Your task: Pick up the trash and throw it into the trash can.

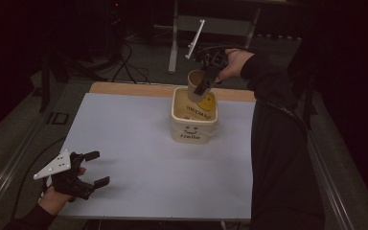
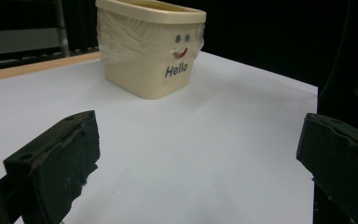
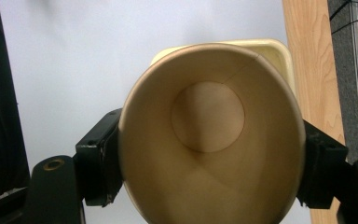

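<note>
High view: the right claw [image 1: 200, 89] gripped a tan paper cup with a yellow smiley face [image 1: 199, 88] by its sides, holding it tilted just above the open cream plastic tub marked "Hello" [image 1: 193, 125]. The tub stood near the far edge of the white tabletop [image 1: 139, 153]. The left claw [image 1: 95, 168] rested wide open and empty at the near left corner.

Paper cup [image 3: 214, 140]: plain tan-brown inside, yellow outside with a black smiley face and dark lettering. Tub [image 2: 149, 56]: cream, printed with two dark eyes, a red smile and "Hello" in black. Surface [image 1: 139, 143]: pale blue-grey sheet, light wood edge along the far side. Fingers [image 2: 60, 158]: matte black.
</note>
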